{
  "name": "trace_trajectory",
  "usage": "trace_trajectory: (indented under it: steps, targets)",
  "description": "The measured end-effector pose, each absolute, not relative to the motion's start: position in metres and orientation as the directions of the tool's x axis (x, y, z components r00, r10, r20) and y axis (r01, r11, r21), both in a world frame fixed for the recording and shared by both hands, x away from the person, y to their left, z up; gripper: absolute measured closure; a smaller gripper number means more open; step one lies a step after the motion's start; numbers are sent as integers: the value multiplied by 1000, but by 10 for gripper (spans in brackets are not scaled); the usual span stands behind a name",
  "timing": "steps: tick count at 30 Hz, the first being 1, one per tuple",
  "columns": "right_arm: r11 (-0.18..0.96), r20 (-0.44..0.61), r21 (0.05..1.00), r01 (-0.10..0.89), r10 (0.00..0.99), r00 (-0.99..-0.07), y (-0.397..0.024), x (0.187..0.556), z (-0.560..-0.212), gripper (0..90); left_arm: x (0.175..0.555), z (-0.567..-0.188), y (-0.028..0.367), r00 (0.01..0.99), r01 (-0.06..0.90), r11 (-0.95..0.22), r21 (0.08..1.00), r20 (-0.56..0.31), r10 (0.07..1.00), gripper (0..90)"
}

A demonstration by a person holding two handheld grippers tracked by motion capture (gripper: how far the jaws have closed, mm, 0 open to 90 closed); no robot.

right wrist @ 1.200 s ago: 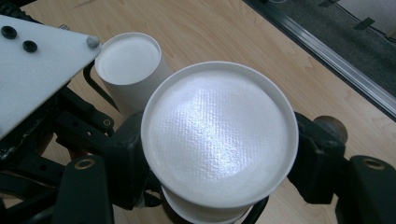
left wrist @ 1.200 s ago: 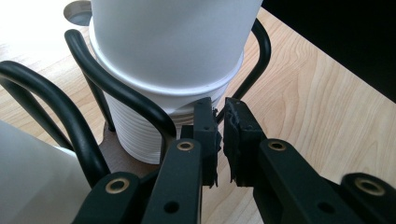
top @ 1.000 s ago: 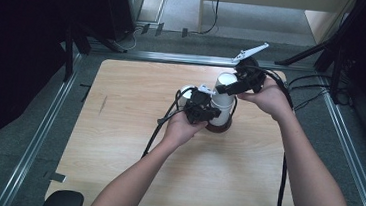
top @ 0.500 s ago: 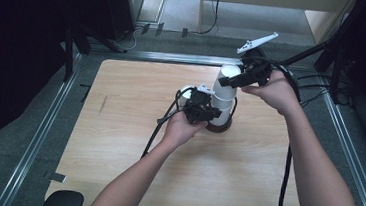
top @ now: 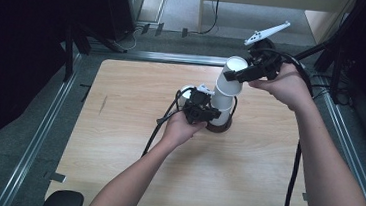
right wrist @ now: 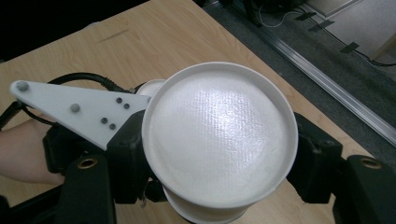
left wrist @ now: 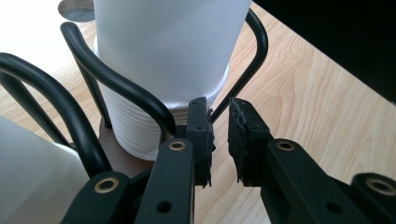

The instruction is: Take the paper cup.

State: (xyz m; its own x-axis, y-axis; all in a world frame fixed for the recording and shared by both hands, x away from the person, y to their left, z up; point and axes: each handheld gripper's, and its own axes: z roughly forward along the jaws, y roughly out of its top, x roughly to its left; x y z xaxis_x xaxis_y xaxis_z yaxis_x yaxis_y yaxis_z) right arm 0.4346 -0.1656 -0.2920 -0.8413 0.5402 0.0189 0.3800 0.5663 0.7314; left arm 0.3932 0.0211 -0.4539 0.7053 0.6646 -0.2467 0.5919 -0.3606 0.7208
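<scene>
Both tongs were black with brass-ringed screw holes and rough dark pads point(left wrist: 243, 135); thick black cables trailed off; forearms bare, no sleeves.

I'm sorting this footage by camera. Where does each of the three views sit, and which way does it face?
High view: above the person's side, looking forward and down on the wooden table; both forearms, left gripper, right gripper.
Left gripper view: on the left gripper, looking level at the black wire holder and cup stack.
Right gripper view: on the right gripper, looking down on the top cup; the left hand shows.
Shared: the white cups and the table.
</scene>
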Motion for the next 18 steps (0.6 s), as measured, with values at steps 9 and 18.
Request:
trace_trajectory:
  steps: [9,18]
  targets:
    - [599,2,722,346,499,-867,-174,412,-286,325,385,-449,26,737,573,-392,720,-243,631,755]
    - [601,21,723,341,475,-880,-186,397,-301,324,377,-447,41,776,544,-440,714,-230,587,680]
